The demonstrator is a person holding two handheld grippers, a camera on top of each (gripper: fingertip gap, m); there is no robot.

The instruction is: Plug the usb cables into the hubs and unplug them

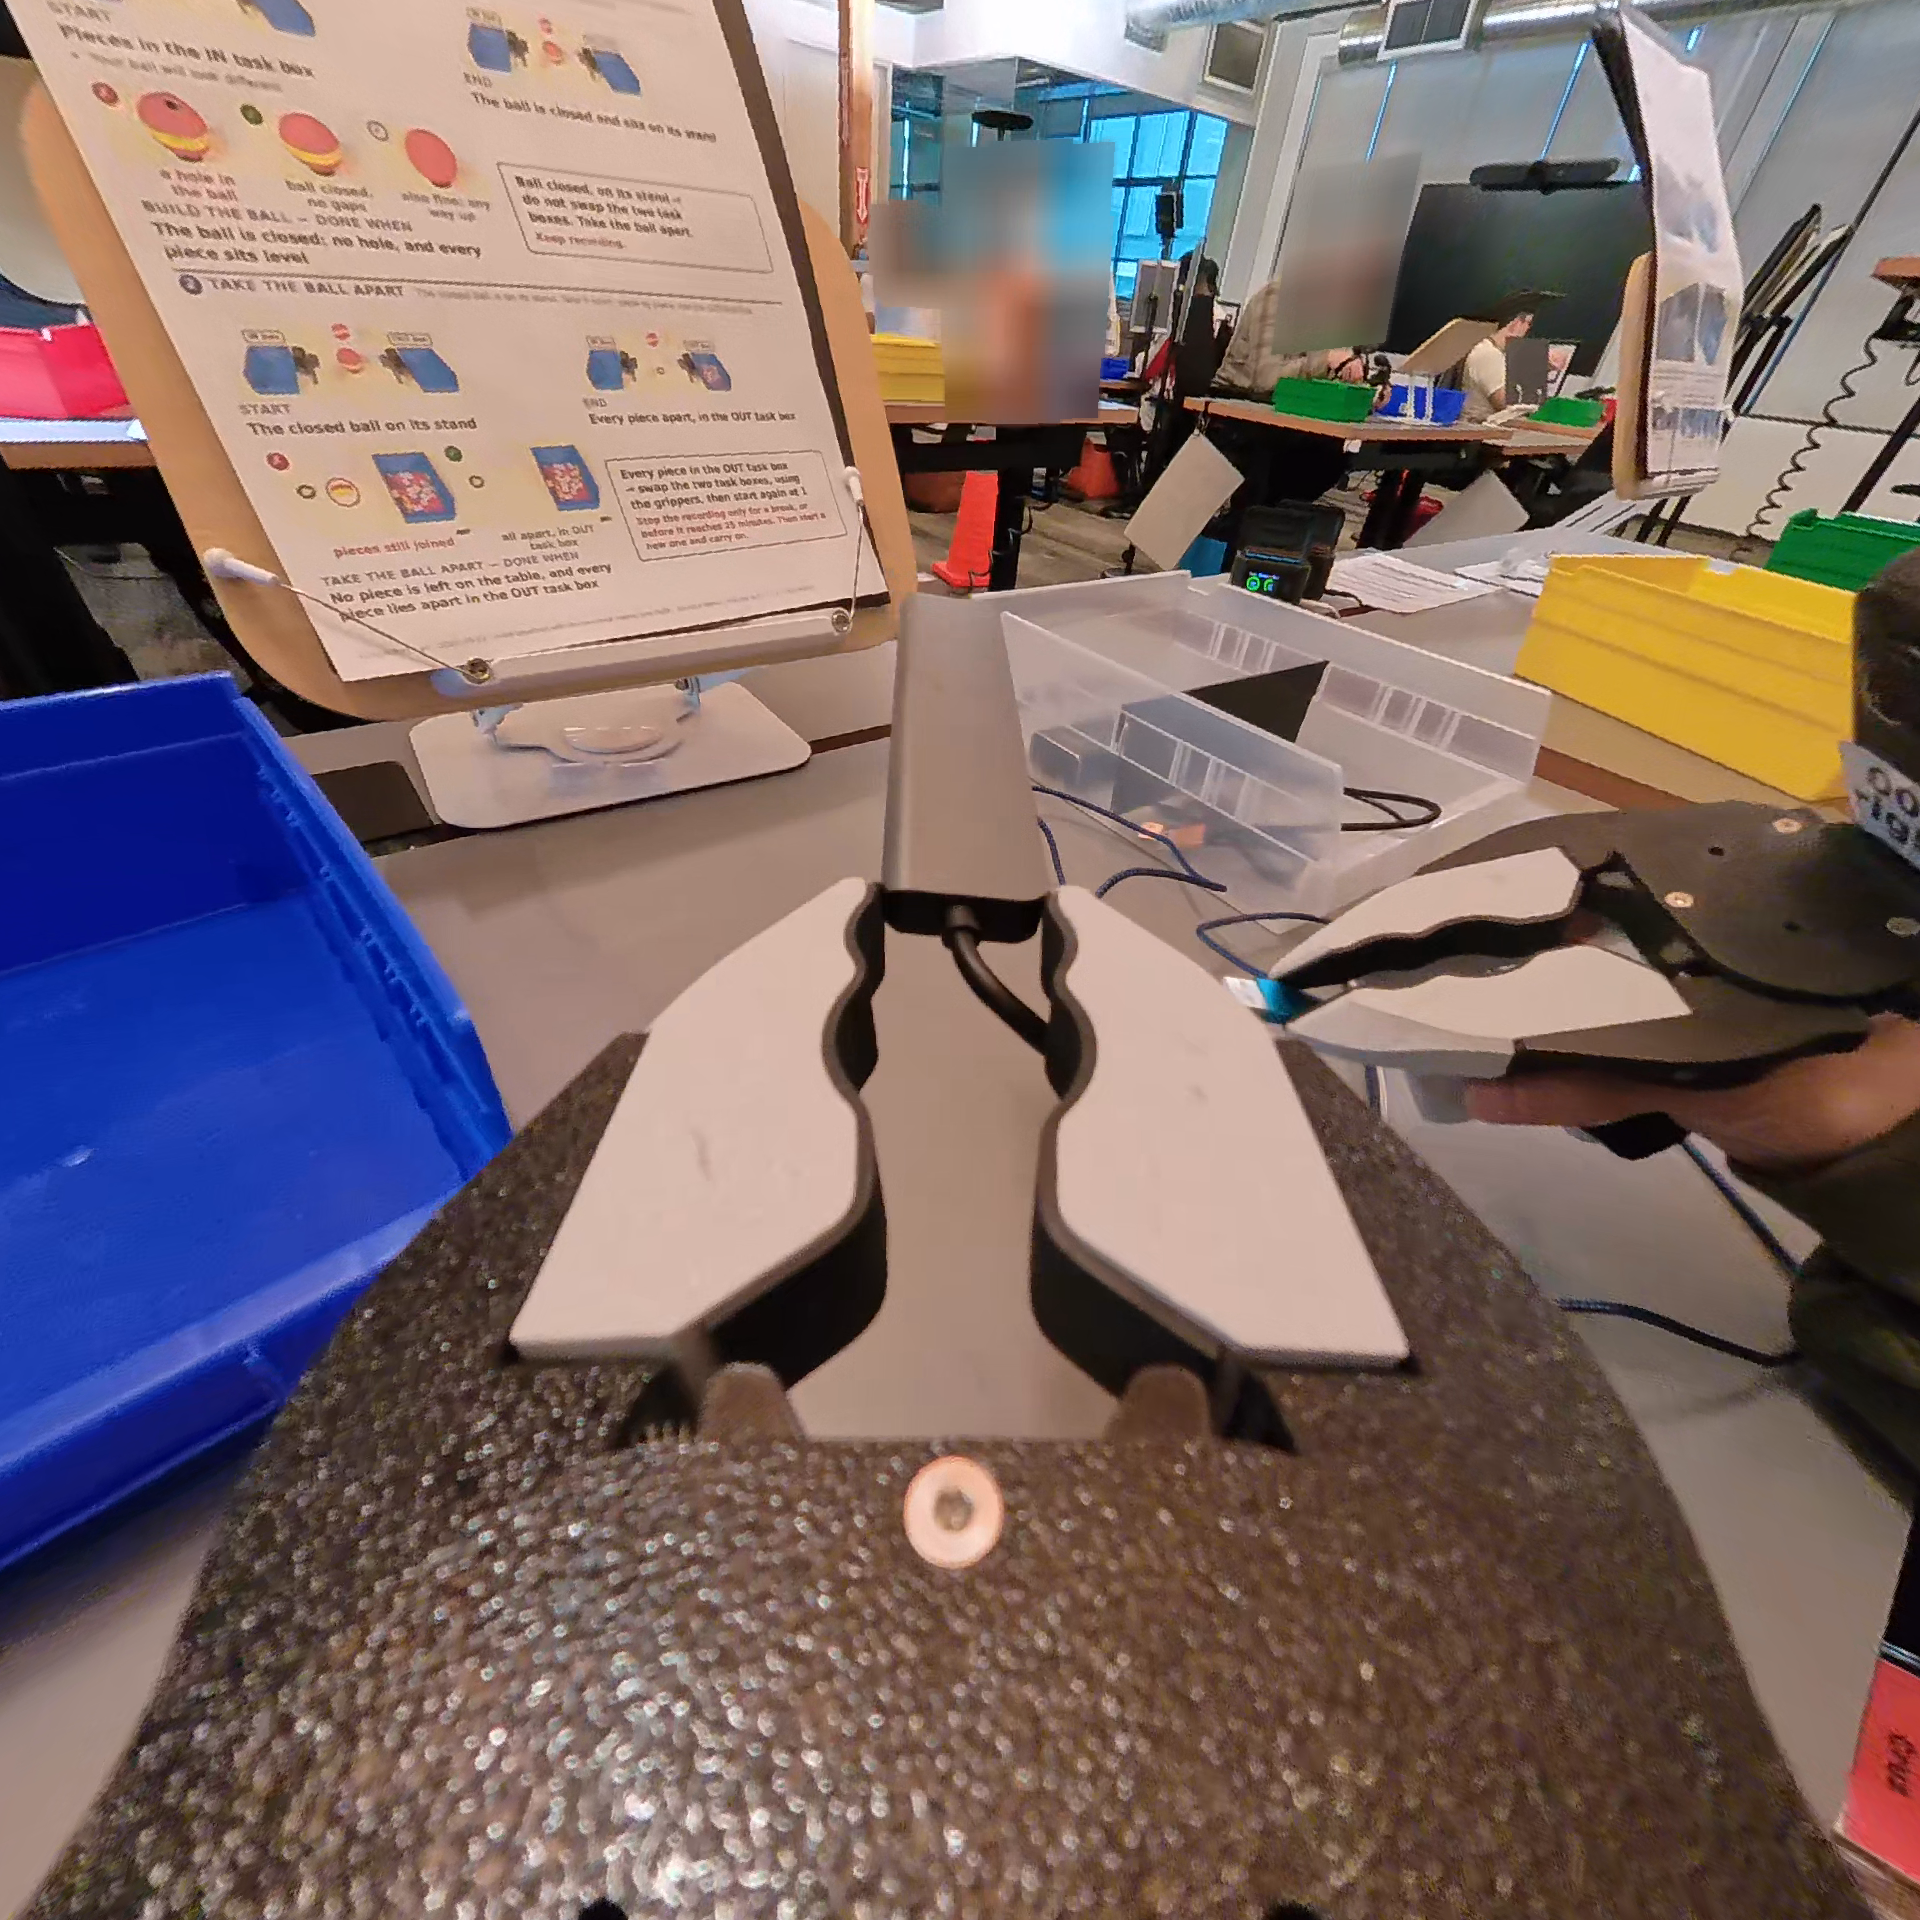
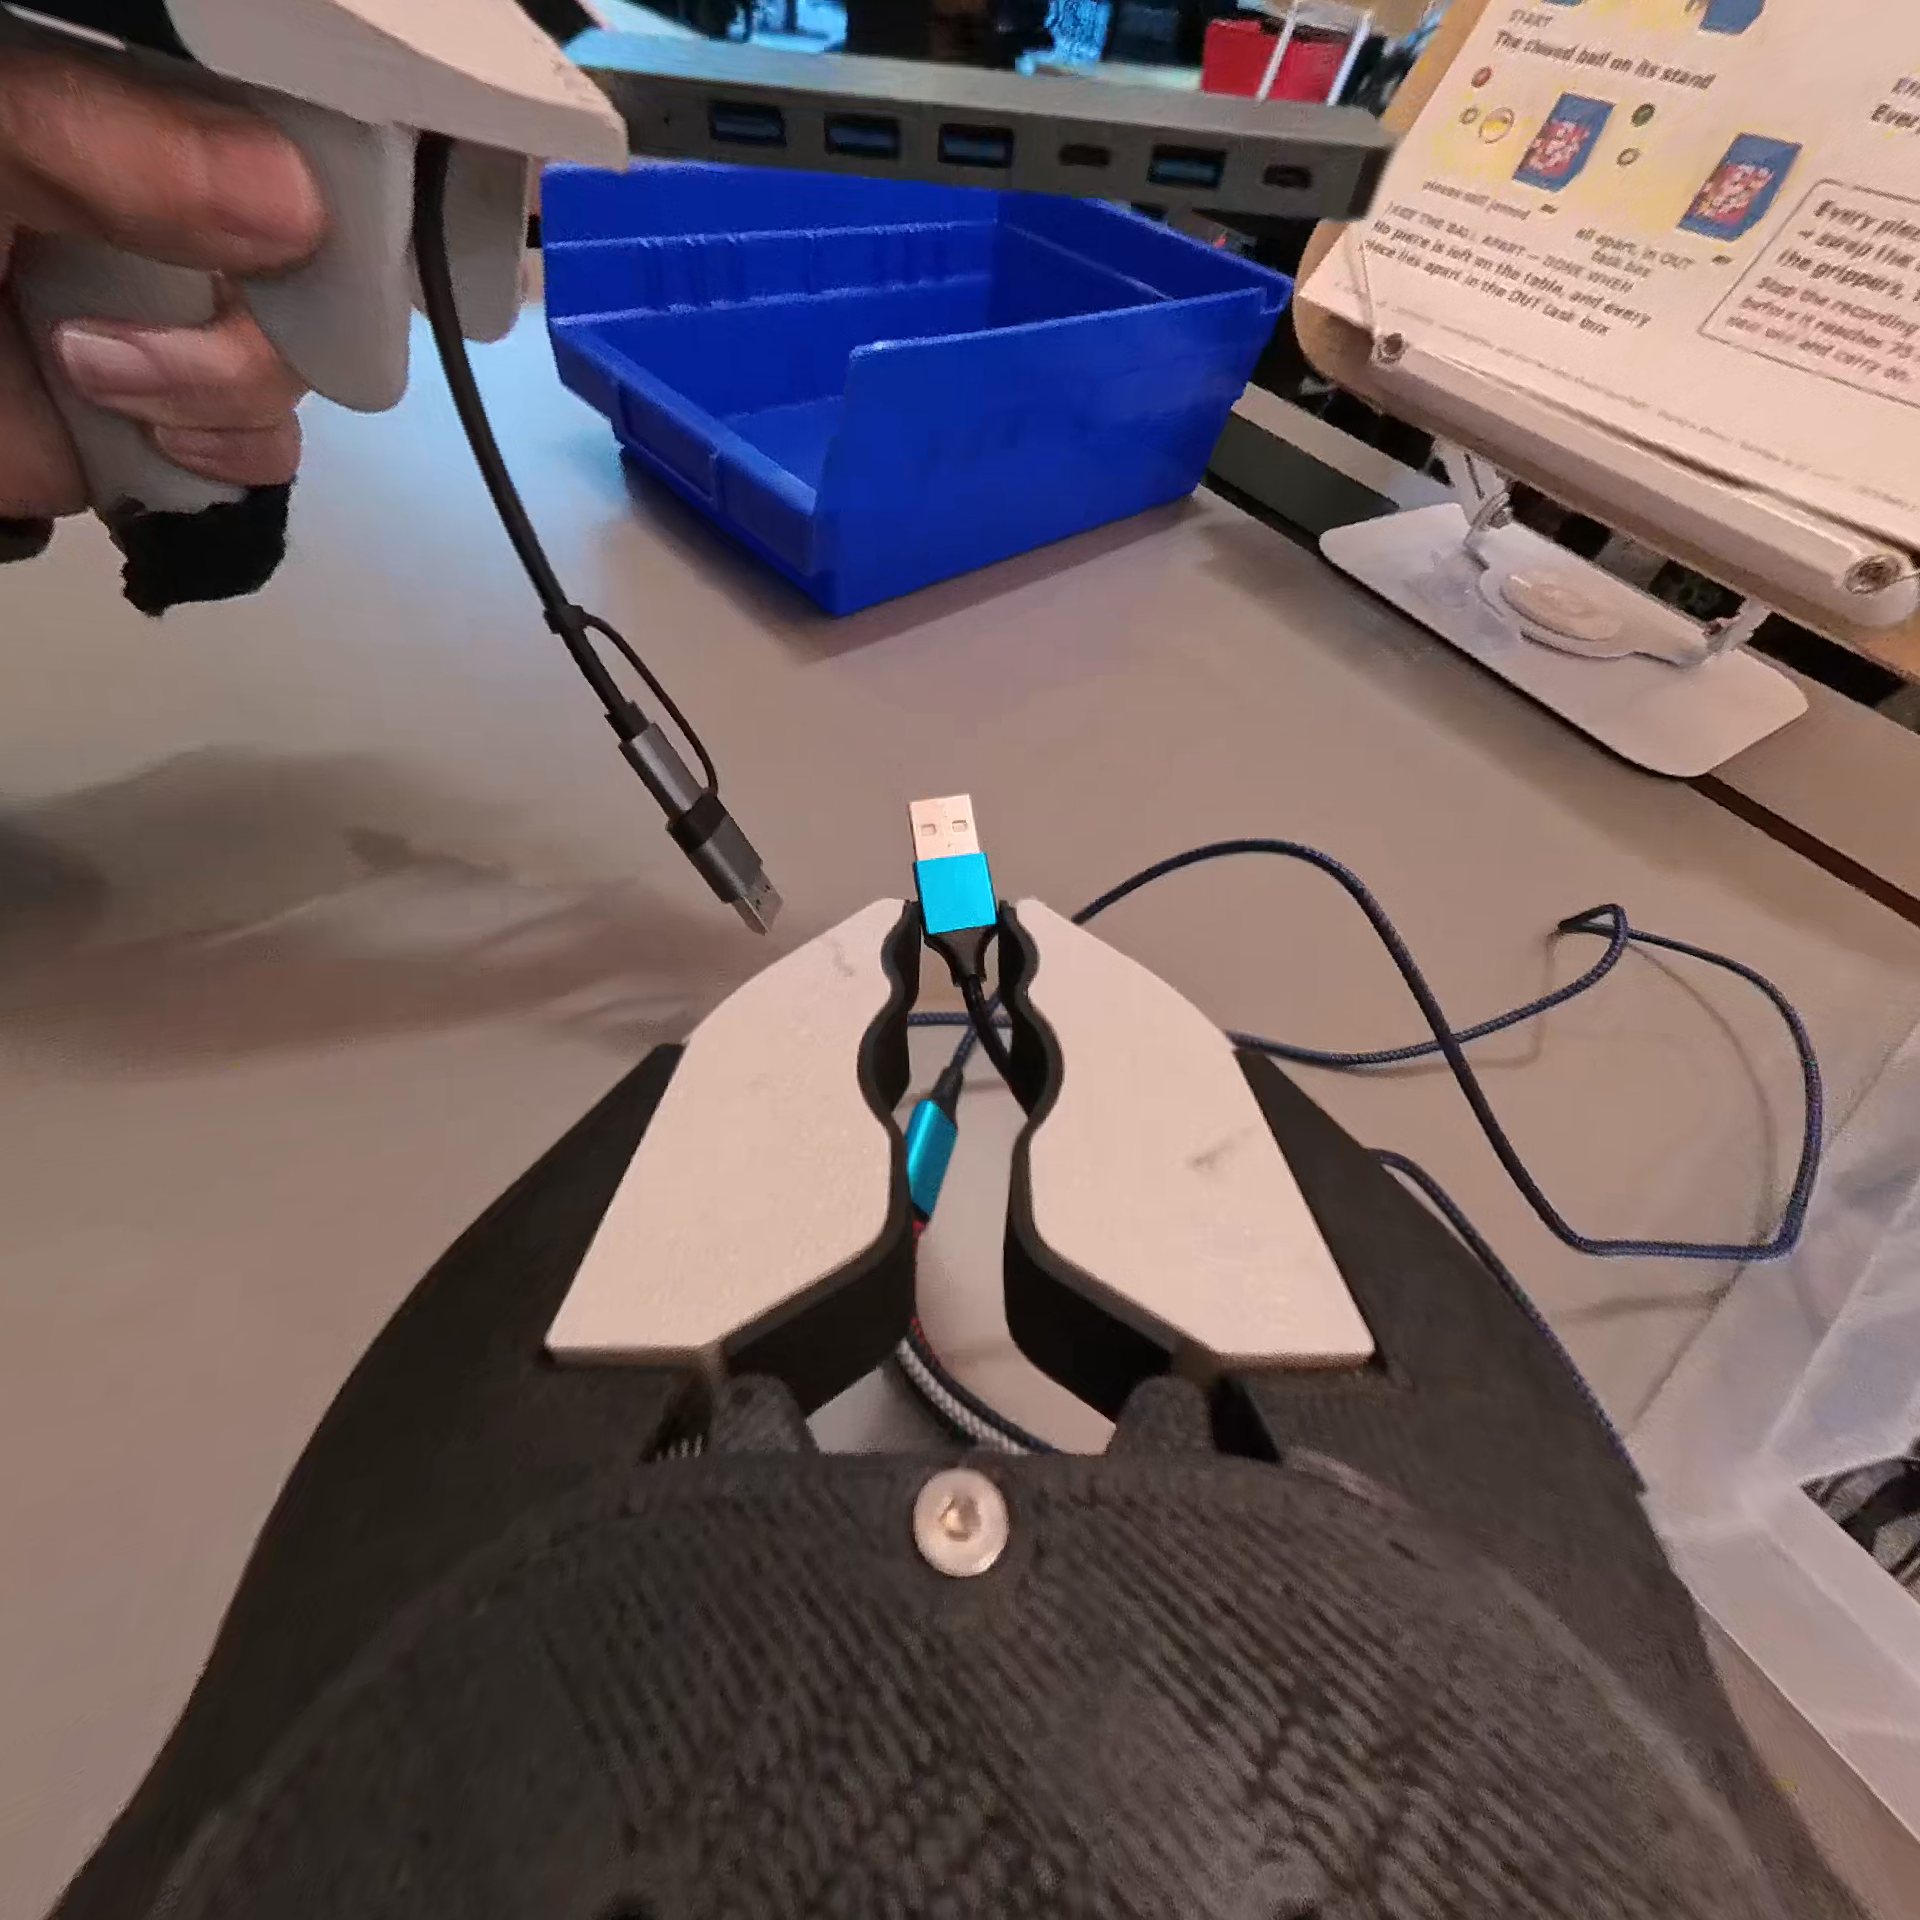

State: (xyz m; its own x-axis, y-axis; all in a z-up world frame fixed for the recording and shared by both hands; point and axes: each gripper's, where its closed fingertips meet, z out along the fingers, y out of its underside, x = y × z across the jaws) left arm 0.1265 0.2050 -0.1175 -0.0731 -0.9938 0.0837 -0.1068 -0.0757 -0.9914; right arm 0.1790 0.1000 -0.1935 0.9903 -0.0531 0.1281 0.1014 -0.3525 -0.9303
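Grey table (image 2: 1039,707): blue bin (image 2: 914,416), braided cable (image 2: 1621,1049)

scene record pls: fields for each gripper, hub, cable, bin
left gripper: shut on grey hub's near end
right gripper: shut on blue USB-A plug
grey hub: held up off table, port row faces the right gripper, ports all empty
hub lead: hangs loose, unplugged
blue USB-A plug: metal tip free, pointing toward hub
braided cable: looped on table
blue bin: on table, appears empty

Left gripper (image 1: 961,914) clamps level, held aloft; right gripper (image 2: 956,920) is pinched tight, a hand (image 1: 1662,1117) gripping its handle.
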